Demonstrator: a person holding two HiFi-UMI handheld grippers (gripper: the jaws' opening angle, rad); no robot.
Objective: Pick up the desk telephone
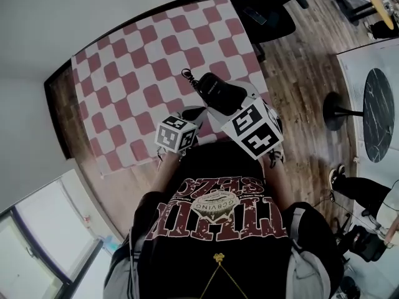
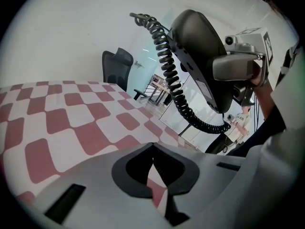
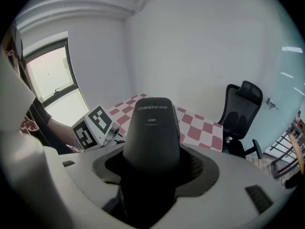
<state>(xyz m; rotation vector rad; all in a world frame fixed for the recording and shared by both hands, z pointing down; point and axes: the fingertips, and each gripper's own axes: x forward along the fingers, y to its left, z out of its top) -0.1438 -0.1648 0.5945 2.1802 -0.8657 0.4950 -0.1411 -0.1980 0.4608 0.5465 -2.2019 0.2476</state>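
Note:
The telephone is a black handset point(image 1: 219, 92) with a coiled black cord point(image 1: 189, 78). It is lifted off the table, and my right gripper point(image 1: 240, 103) is shut on it. In the right gripper view the handset point(image 3: 151, 128) stands between the jaws, its label side facing the camera. In the left gripper view the same handset point(image 2: 200, 56) hangs at the upper right, and the cord point(image 2: 174, 80) loops below it with its end free in the air. My left gripper point(image 1: 191, 113) hovers beside it over the table's near edge. Its jaws point(image 2: 153, 149) are shut on nothing. No telephone base is in view.
A table with a red-and-white checkered cloth point(image 1: 137, 73) lies ahead. A black office chair point(image 1: 262, 11) stands at its far right corner. On the wood floor to the right are a round black table base point(image 1: 340, 111) and a seated person's legs point(image 1: 358, 189).

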